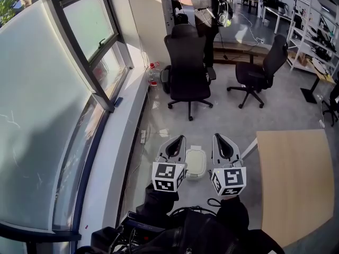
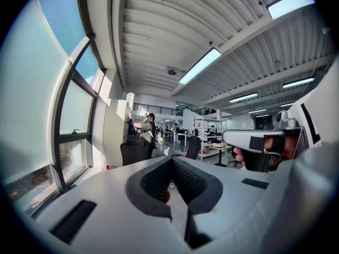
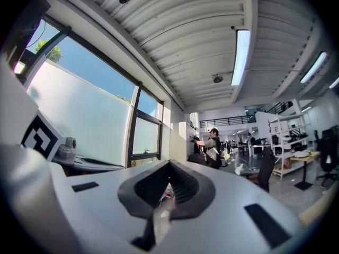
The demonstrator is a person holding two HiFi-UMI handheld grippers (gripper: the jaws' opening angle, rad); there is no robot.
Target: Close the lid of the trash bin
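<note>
Jaws together and empty, the left gripper [image 1: 181, 138] and right gripper [image 1: 216, 137] hover over a white trash bin [image 1: 195, 164]; its lid looks light, rigid plastic, probably best pushed at the free edge.

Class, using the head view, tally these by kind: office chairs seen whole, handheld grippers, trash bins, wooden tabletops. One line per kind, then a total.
Office chairs: 2
Grippers, the left gripper and the right gripper: 2
Trash bin: 1
Wooden tabletop: 1
Total: 6
</note>
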